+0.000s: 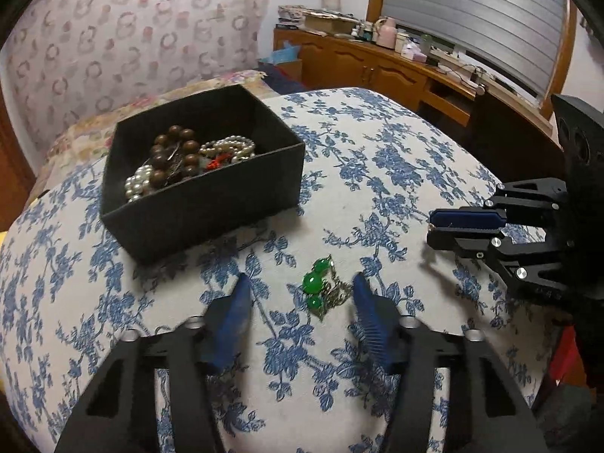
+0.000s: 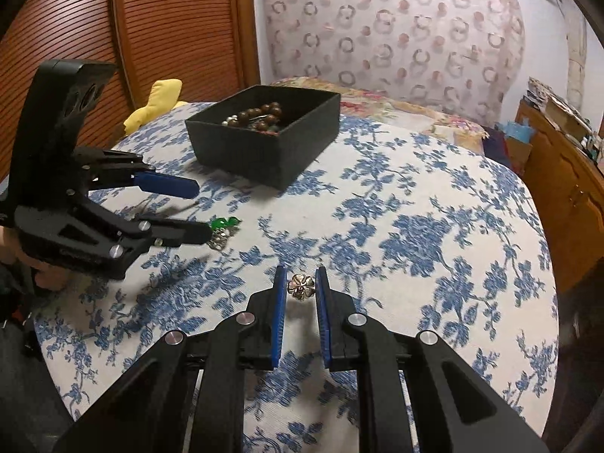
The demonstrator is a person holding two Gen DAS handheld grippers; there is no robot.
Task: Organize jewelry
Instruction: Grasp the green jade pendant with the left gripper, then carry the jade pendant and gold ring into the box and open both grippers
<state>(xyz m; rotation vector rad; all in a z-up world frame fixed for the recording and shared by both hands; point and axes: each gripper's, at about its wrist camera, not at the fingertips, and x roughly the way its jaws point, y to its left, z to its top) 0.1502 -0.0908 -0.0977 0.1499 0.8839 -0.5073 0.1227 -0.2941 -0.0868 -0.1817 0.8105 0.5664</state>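
Note:
A green-stone pendant with a dull gold chain lies on the blue-flowered cloth between the blue fingers of my left gripper. That gripper is open, with a gap on each side of the pendant. In the right wrist view my right gripper is shut on a small gold flower piece at its fingertips. The left gripper shows there at the left, over the pendant. The right gripper enters the left wrist view from the right, above the cloth. A black box holds brown beads and pearl strands.
The round table's flowered cloth drops away at its edges. A floral bed and patterned curtain lie beyond the box. A wooden sideboard with clutter stands at the back right. A yellow cloth sits by the slatted wooden door.

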